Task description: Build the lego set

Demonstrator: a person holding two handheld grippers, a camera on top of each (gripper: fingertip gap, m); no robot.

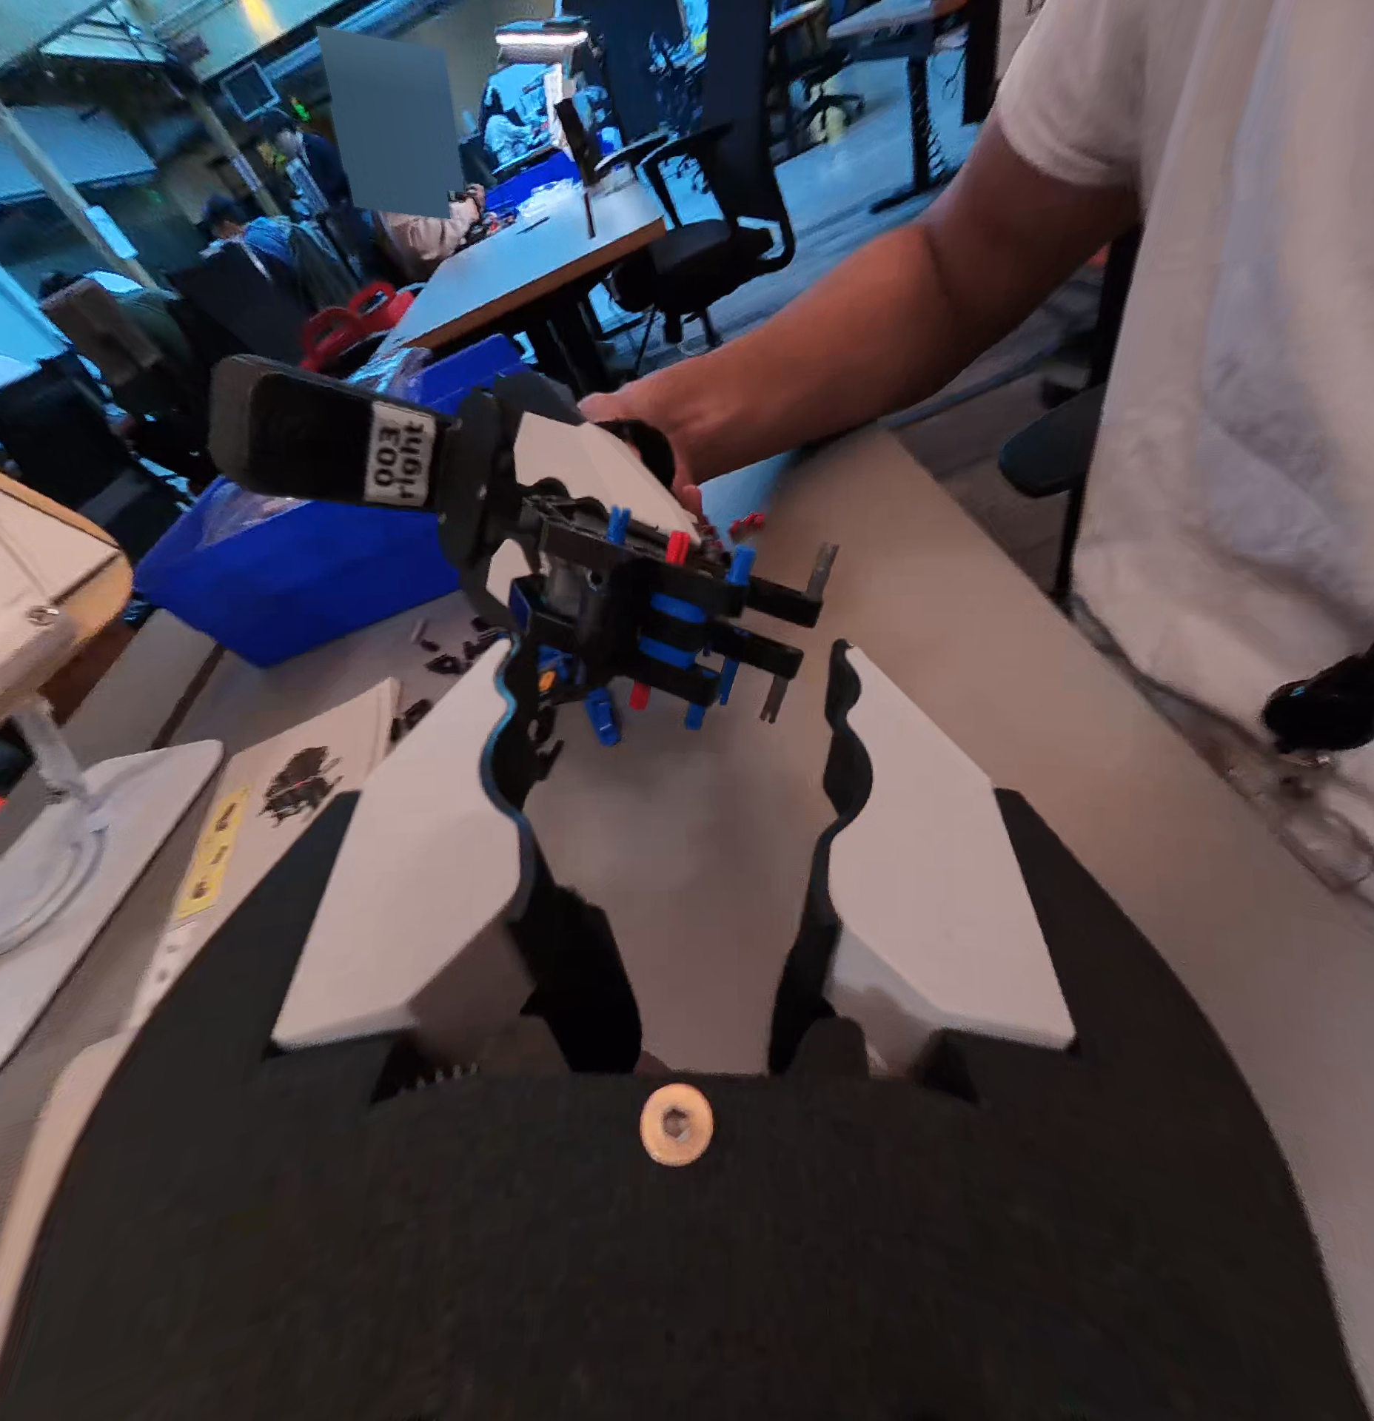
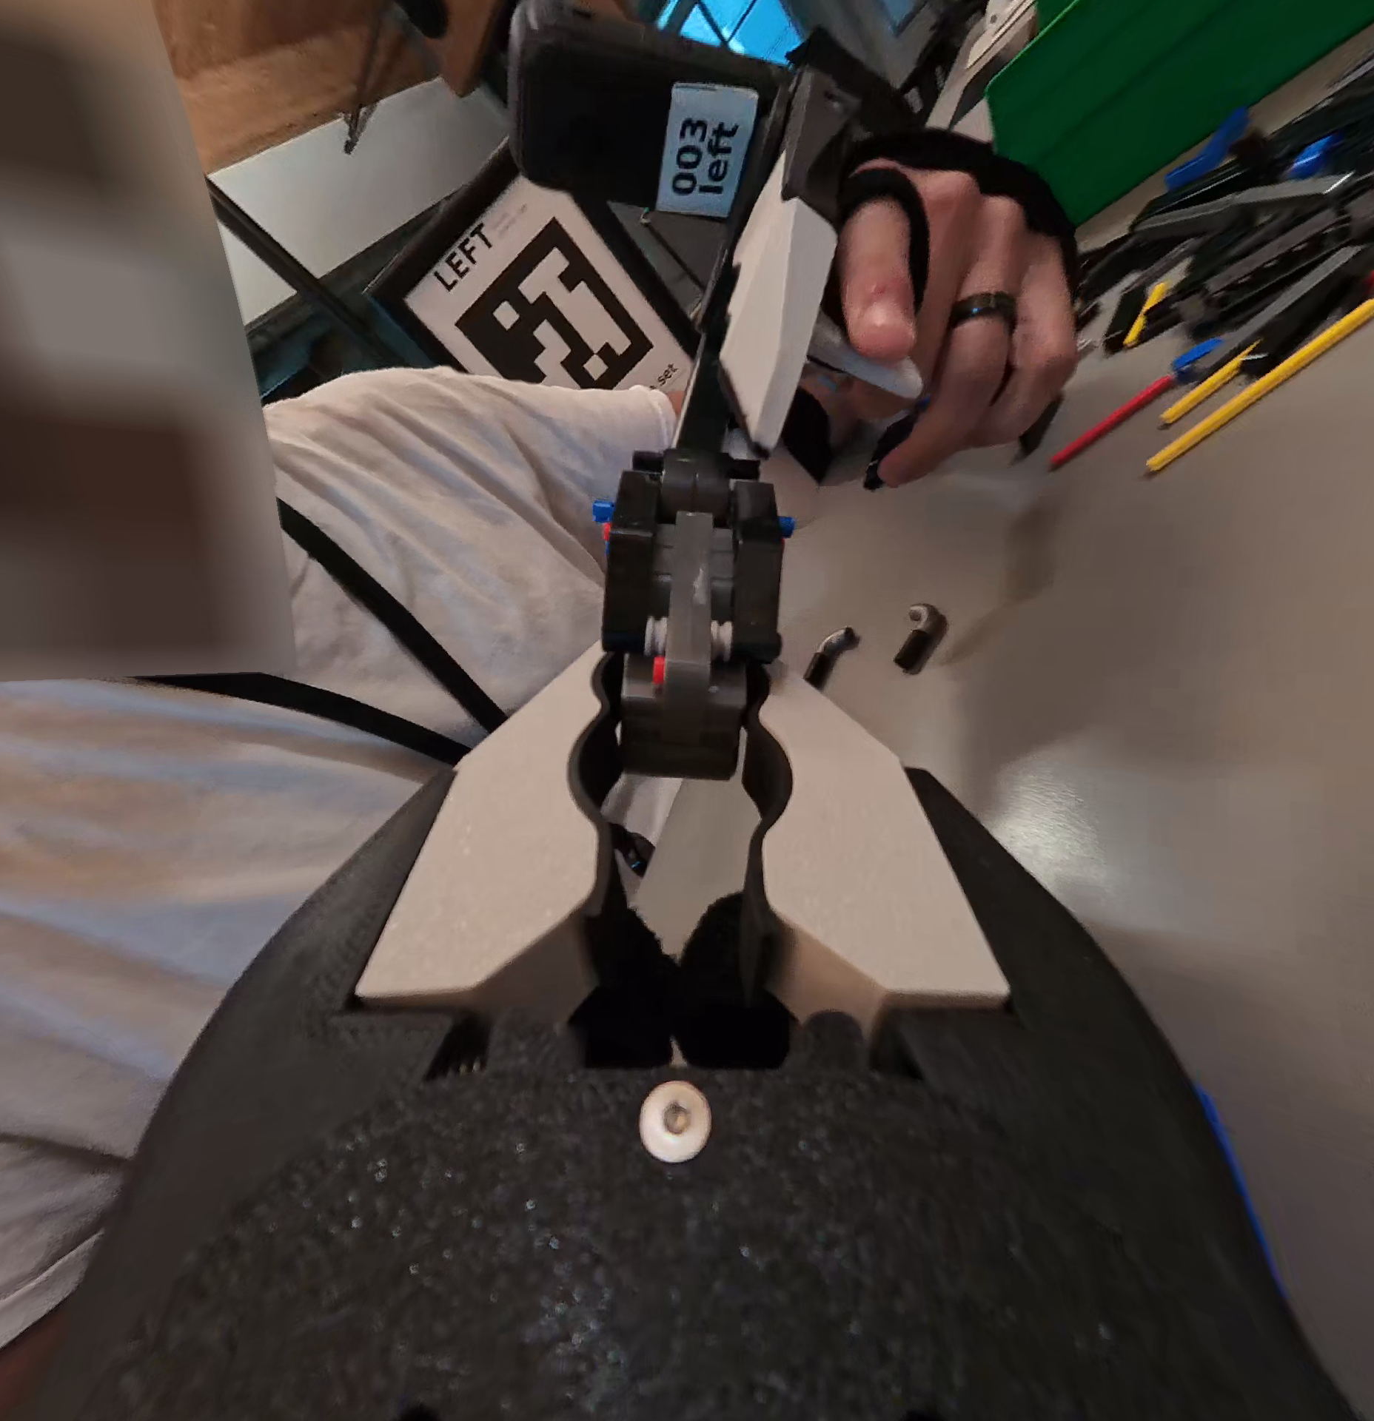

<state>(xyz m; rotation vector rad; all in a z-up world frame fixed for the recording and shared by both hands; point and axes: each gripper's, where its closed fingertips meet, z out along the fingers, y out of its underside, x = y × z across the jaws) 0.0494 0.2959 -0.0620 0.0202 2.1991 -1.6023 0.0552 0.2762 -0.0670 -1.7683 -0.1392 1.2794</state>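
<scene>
The lego assembly (image 1: 638, 615) is a black frame with blue and red pins and two black beams that stick out to the right. My right gripper (image 2: 684, 677) is shut on its near end (image 2: 680, 715) and holds it above the grey table (image 1: 938, 692). In the left wrist view the right gripper (image 1: 576, 530) comes in from the upper left. My left gripper (image 1: 676, 669) is open and empty. Its left finger (image 1: 445, 807) lies against or very near the assembly's end. In the right wrist view the left gripper (image 2: 822, 415) reaches down to the assembly's far end.
A blue bin (image 1: 299, 561) and loose black pieces (image 1: 453, 646) lie at the far left, beside an instruction booklet (image 1: 284, 777). Two small black connectors (image 2: 918, 634) lie on the table. A pile of black beams (image 2: 1245, 254), yellow axles (image 2: 1268, 377) and a green bin (image 2: 1176, 84) are beyond. Less than 4 cm separates the two grippers' tips.
</scene>
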